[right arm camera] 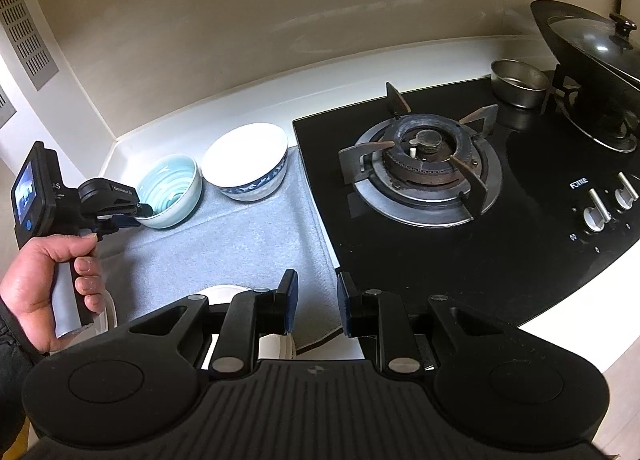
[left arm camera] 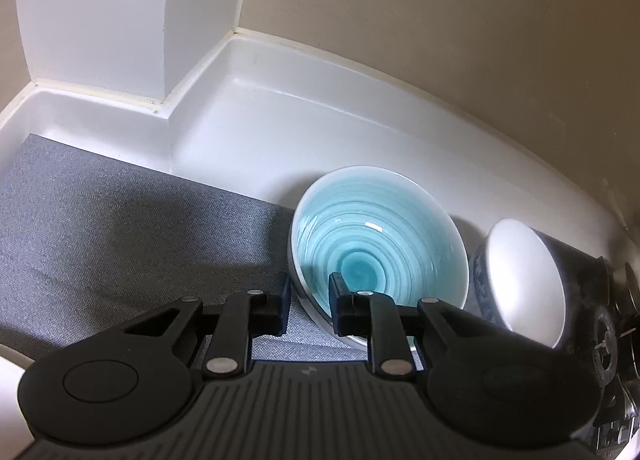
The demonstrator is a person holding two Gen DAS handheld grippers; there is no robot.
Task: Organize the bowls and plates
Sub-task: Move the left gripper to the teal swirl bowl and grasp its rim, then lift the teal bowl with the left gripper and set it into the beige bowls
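A: From the left wrist, we see our left gripper [left arm camera: 309,302] parted, its jaws straddling the near rim of the glazed turquoise swirl ceramic bowl [left arm camera: 376,248]. We cannot tell whether the pads press the rim. The bowl sits on the grey woven cloth mat [left arm camera: 120,227].

B: Just right of it stands the white bowl with blue patterned outside [left arm camera: 524,280].

A: From the right wrist, our right gripper [right arm camera: 318,306] hangs open above the mat's [right arm camera: 224,252] near edge, holding nothing.

B: Both bowls lie ahead and to its left, the turquoise bowl [right arm camera: 172,189] by the left gripper [right arm camera: 140,211]. The black glass gas hob [right arm camera: 500,227] lies ahead to the right; round white plates [right arm camera: 224,294] sit beneath the left finger.
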